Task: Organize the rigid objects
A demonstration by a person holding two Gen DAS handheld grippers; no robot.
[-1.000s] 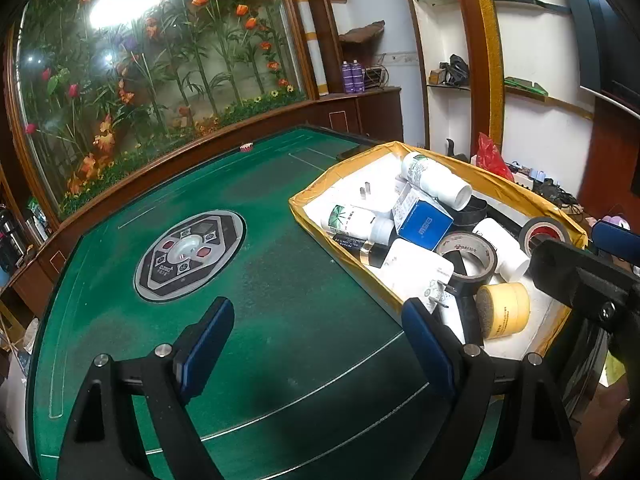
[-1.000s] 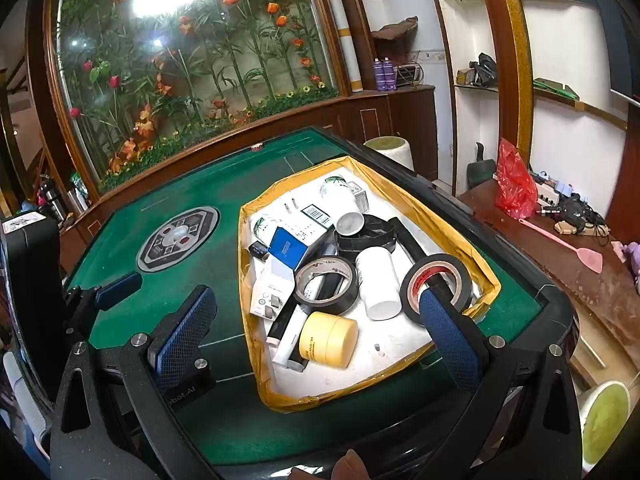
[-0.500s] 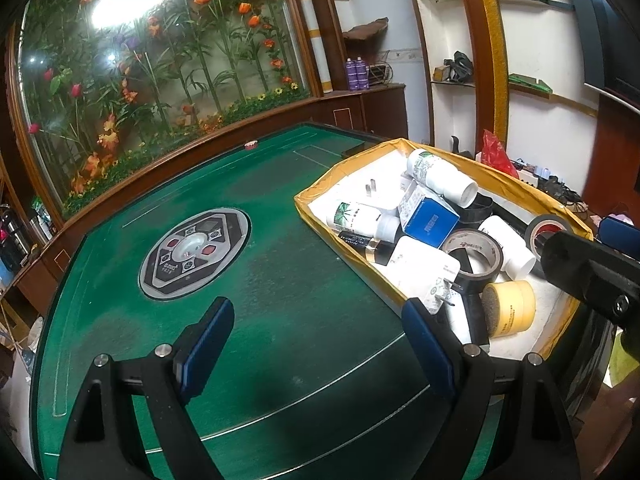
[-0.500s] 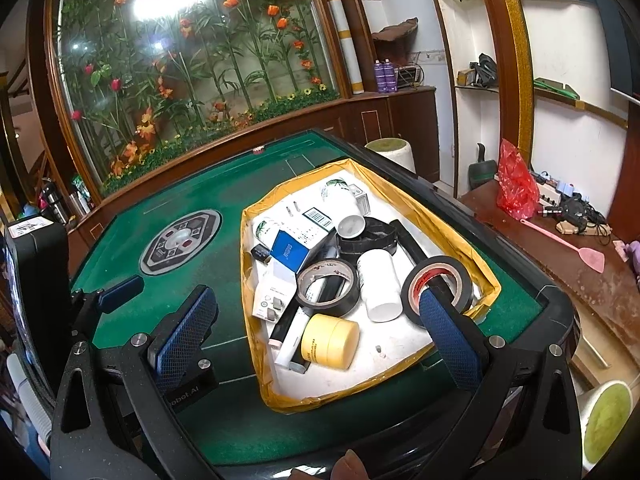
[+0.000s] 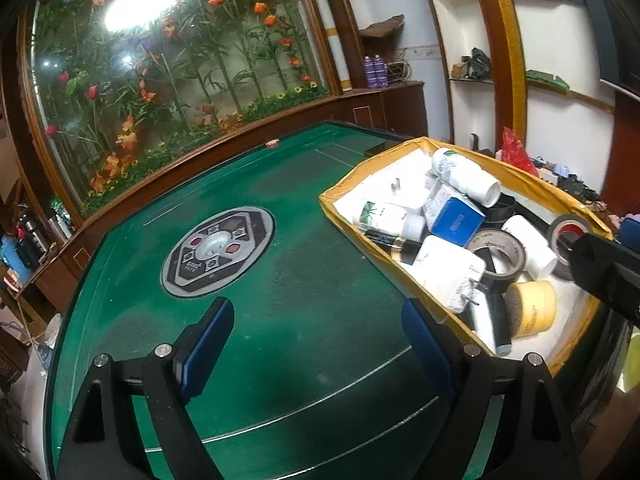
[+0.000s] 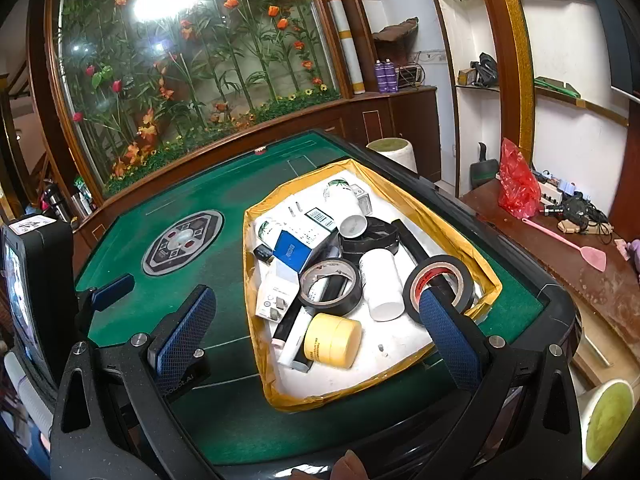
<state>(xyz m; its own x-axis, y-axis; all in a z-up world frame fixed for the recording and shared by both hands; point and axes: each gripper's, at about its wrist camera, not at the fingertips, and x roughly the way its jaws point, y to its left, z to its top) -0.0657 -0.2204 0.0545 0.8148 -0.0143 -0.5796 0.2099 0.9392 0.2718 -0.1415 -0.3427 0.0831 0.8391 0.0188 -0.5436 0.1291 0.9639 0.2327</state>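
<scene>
Both tongs wide open, empty: left gripper (image 5: 316, 332) over green table (image 5: 280, 280); right gripper (image 6: 316, 320) above tray (image 6: 256, 320). White bottle (image 6: 382, 284) lies flat, long axis running away from camera, cap end probably nearest.

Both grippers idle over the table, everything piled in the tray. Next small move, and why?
Probably lower the right gripper toward the yellow tape roll. Both grippers are open and empty; the left gripper hangs over bare green felt, away from the yellow-rimmed tray. The roll lies near the tray's close edge, with nothing on top of it.
</scene>
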